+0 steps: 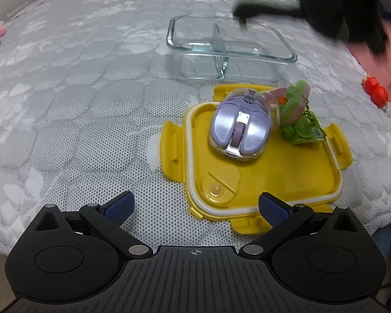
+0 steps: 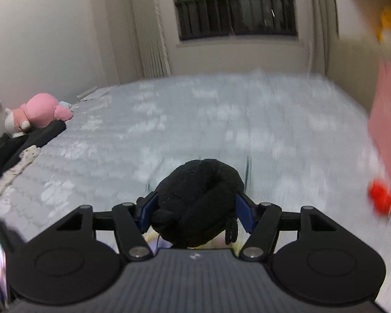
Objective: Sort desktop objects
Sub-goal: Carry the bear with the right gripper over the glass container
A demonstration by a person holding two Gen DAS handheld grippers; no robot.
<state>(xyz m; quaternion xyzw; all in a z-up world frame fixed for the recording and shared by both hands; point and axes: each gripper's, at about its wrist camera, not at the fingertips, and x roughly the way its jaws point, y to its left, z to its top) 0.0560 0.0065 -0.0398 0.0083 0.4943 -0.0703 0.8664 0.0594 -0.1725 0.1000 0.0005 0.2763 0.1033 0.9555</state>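
**Black plush toy held above the glass container**

The right gripper (image 2: 195, 212) clasps a fuzzy black plush toy (image 2: 198, 206) over the clear two-compartment glass container (image 1: 232, 49), both compartments bare. Just before it, a yellow plastic lid (image 1: 263, 180) carries a translucent purple mouse (image 1: 239, 127) and a green charm (image 1: 298, 114). The left gripper (image 1: 195, 208) hangs released. Grey quilted bedspread (image 1: 91, 104).

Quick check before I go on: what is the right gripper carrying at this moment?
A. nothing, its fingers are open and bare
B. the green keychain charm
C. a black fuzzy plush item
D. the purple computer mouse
C: in the right wrist view the right gripper has its blue pads pressed against both sides of a black fuzzy plush item, while the purple mouse and the green keychain charm lie on the yellow lid.
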